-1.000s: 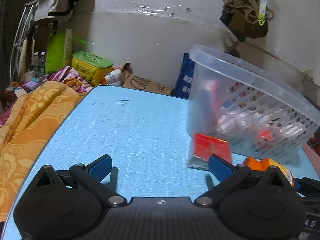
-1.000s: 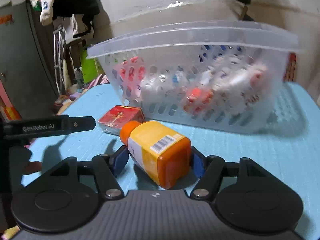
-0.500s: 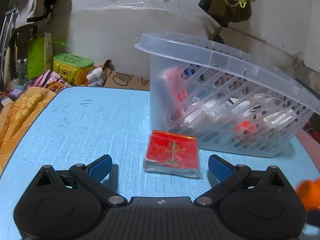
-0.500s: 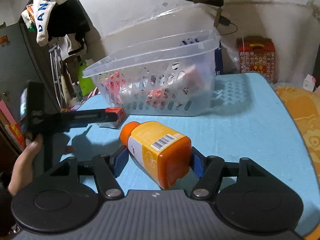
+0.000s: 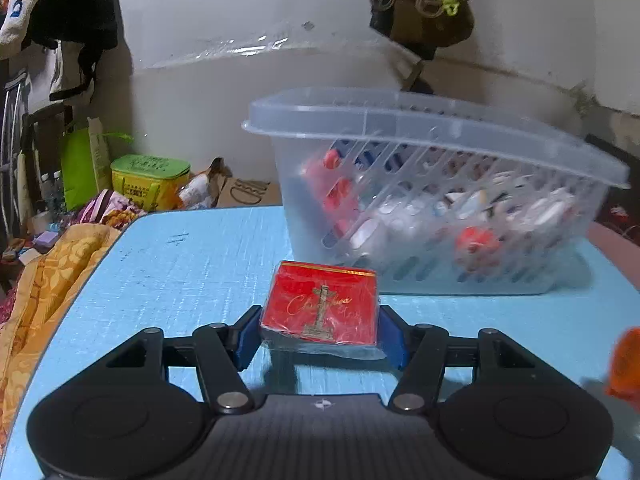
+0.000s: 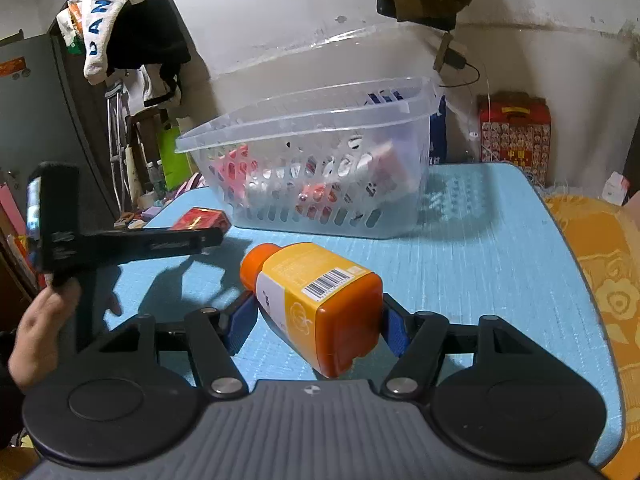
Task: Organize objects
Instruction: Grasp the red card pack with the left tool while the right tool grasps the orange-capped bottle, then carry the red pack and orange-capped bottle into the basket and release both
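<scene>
My left gripper (image 5: 320, 338) is shut on a red cigarette pack (image 5: 322, 306) wrapped in clear film, low over the blue table (image 5: 180, 264). My right gripper (image 6: 316, 320) is shut on an orange bottle (image 6: 316, 300) with a yellow label, held above the table. A clear perforated plastic basket (image 5: 440, 208) with several small items inside stands just beyond the pack; it also shows in the right wrist view (image 6: 320, 168). The left gripper (image 6: 132, 240) and the pack (image 6: 200, 218) show at the left of the right wrist view. An orange blur of the bottle (image 5: 626, 364) shows at the right edge.
Orange patterned cloth lies along the table's left edge (image 5: 36, 288) and right edge (image 6: 608, 280). Behind the table are a green-lidded yellow box (image 5: 150, 178), a red gift box (image 6: 514, 132), hanging clothes (image 6: 128, 28) and a white wall.
My left gripper has moved forward around the red pack and shut on it. My right gripper has lifted the orange bottle higher and back from the basket.
</scene>
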`<state>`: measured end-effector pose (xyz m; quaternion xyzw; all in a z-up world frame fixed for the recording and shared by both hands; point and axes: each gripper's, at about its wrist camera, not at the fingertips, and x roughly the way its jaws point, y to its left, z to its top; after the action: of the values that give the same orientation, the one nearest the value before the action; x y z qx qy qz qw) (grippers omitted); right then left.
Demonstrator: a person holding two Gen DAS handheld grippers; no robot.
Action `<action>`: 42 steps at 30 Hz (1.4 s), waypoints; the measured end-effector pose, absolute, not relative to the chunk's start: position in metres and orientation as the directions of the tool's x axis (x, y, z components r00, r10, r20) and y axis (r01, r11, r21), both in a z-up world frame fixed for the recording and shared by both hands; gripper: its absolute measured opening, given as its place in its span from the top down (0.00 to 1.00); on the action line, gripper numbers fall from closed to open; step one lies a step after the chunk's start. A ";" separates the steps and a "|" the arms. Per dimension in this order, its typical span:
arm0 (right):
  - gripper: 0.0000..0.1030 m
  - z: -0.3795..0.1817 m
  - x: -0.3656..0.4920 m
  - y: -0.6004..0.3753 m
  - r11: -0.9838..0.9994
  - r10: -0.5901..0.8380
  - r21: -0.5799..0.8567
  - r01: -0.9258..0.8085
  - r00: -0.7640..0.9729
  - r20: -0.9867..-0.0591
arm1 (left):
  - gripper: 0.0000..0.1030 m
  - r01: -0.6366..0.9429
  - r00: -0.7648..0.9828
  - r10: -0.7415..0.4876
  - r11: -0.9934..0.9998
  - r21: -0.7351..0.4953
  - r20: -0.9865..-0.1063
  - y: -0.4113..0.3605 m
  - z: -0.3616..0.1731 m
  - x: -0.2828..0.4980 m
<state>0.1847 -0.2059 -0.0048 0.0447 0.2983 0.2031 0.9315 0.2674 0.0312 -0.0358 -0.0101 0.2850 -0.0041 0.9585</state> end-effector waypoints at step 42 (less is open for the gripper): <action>0.34 0.022 0.158 -0.225 0.949 0.316 0.137 -0.284 0.865 -0.391 | 0.38 0.073 0.932 -0.053 0.996 0.044 -0.360 0.017 0.025 0.155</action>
<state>0.1577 -0.2249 0.0217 0.0375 0.2086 0.1555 0.9648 0.1550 0.0170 0.0252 0.0282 0.1821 -0.0320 0.9824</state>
